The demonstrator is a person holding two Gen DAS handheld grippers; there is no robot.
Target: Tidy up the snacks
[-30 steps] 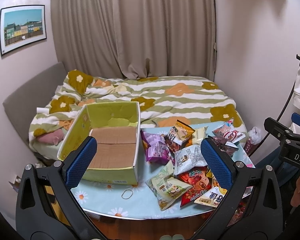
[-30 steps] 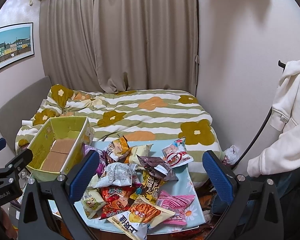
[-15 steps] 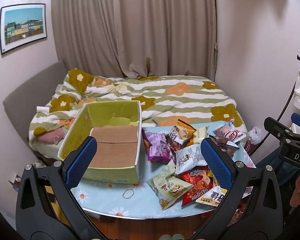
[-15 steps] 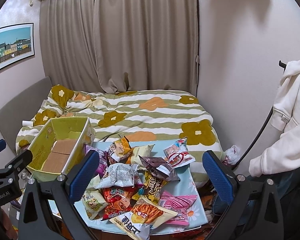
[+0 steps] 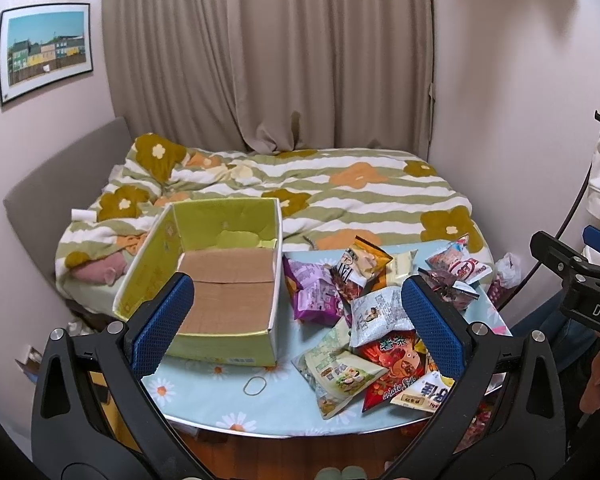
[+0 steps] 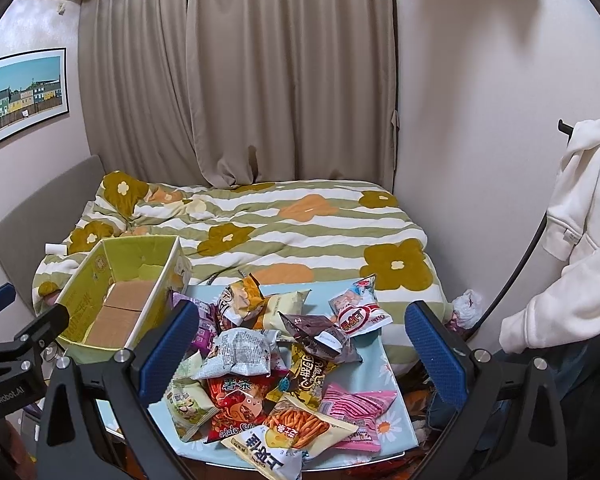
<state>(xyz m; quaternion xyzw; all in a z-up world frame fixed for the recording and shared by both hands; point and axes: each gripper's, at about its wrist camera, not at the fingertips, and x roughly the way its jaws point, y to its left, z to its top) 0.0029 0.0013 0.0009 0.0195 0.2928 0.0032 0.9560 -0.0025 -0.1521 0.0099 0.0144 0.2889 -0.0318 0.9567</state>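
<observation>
- Left wrist view shows almost no change over the last second: the framing has crept a little, so the open yellow-green cardboard box [image 5: 220, 280] and the heap of crinkly snack packets [image 5: 376, 316] sit a touch differently between the fingers, but nothing on the desk [image 5: 204, 396] has been shifted.
- My reading is that sorting has not begun: the box holds only its brown cardboard floor, and every packet lies loose on the daisy-print blue cloth to its right.
- Left gripper [image 5: 298, 326] hovers above the near edge of the desk with its blue-padded fingers [image 5: 162, 326] spread wide, holding nothing; the box's front wall lies behind the left pad.
- Right gripper [image 6: 302, 352] hangs over the snack heap, its blue fingers [image 6: 434, 350] equally wide apart and empty; the grey-white foil packet [image 6: 240, 354] and the red chip bag [image 6: 238, 404] lie in the gap, well below the pads.
- Both tools point forward and slightly down, toward the floral striped bed [image 6: 284, 228] beyond.
- A thin rubber band [image 5: 254, 385] rests on the cloth just in front of the box.
</observation>
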